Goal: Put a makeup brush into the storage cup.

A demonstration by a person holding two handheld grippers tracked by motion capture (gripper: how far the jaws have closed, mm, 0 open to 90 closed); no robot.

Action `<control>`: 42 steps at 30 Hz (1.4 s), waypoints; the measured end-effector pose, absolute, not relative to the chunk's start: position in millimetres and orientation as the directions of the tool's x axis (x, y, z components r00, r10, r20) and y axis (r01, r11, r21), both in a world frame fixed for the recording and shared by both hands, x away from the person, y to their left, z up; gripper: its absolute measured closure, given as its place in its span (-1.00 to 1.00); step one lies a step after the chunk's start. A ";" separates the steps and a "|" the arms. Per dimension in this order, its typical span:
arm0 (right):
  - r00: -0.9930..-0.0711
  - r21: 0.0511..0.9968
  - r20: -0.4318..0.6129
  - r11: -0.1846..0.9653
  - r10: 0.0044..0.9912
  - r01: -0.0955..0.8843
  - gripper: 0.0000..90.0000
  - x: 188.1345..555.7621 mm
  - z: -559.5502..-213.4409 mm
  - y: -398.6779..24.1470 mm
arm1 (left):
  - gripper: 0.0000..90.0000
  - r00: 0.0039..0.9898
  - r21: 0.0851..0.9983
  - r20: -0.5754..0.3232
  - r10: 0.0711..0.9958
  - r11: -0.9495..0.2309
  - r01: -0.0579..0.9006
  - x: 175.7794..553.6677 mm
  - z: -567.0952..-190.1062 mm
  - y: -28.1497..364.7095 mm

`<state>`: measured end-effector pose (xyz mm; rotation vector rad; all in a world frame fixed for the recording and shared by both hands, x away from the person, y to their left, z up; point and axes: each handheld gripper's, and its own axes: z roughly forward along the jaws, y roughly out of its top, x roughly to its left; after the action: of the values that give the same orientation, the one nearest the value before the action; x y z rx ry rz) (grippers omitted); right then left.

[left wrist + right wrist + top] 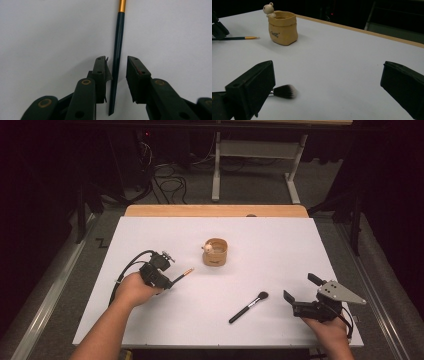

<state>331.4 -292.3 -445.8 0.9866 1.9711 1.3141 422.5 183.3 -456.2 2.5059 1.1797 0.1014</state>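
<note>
On the white counter (pixel 280 245), two brushes: one slim brush (pixel 117 50) between the left tool's (pixel 170 282) narrowed, not-yet-touching jaws, one powder brush (pixel 248 307) near the wide right tool (pixel 298 289); one pot (pixel 215 252) far.

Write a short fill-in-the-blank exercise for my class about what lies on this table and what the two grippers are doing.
1. The thin brush lies between the jaws of the ____ gripper.
2. The tan pot has a small ____ figure on its rim.
3. The jaws of the right gripper stand wide ____.
4. The makeup brush has a ____ handle.

Missing words: left; bear; open; black
</note>
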 end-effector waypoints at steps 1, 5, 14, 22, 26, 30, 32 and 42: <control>-0.567 0.933 -0.055 0.245 0.822 0.264 -0.99 331.4 -445.8 -292.5 | 0.56 0.647 0.351 -0.090 0.757 -0.584 0.732 422.6 -457.1 183.2; -0.565 0.933 -0.053 0.243 0.824 0.267 -0.99 331.4 -445.9 -292.6 | 0.60 0.630 0.350 -0.095 0.770 -0.567 0.746 422.8 -460.4 183.0; -0.569 0.933 -0.057 0.246 0.821 0.261 -0.99 332.1 -446.0 -293.1 | 0.69 0.634 0.341 -0.085 0.769 -0.576 0.743 423.6 -461.9 183.0; -0.566 0.936 -0.055 0.240 0.823 0.258 -0.99 331.6 -445.4 -293.8 | 0.77 0.629 0.341 -0.078 0.773 -0.572 0.746 423.7 -462.2 182.9; -0.565 0.935 -0.054 0.240 0.823 0.261 -0.99 331.0 -445.3 -293.0 | 0.79 0.627 0.338 -0.082 0.775 -0.570 0.749 424.3 -462.1 183.4; -0.563 0.935 -0.047 0.235 0.825 0.266 -0.99 331.5 -445.4 -294.4 | 0.84 0.624 0.340 -0.085 0.777 -0.566 0.751 424.7 -462.3 183.5; -0.563 0.934 -0.046 0.235 0.825 0.269 -0.99 332.1 -446.0 -295.2 | 0.85 0.625 0.340 -0.086 0.776 -0.566 0.751 424.7 -462.3 183.6; -0.558 0.935 -0.041 0.229 0.829 0.270 -0.99 331.5 -445.7 -295.5 | 0.87 0.628 0.336 -0.080 0.774 -0.572 0.748 424.6 -462.0 183.5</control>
<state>331.5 -295.5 -445.7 1.0061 1.9583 1.3240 424.6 183.5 -462.0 2.5150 1.2190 0.1079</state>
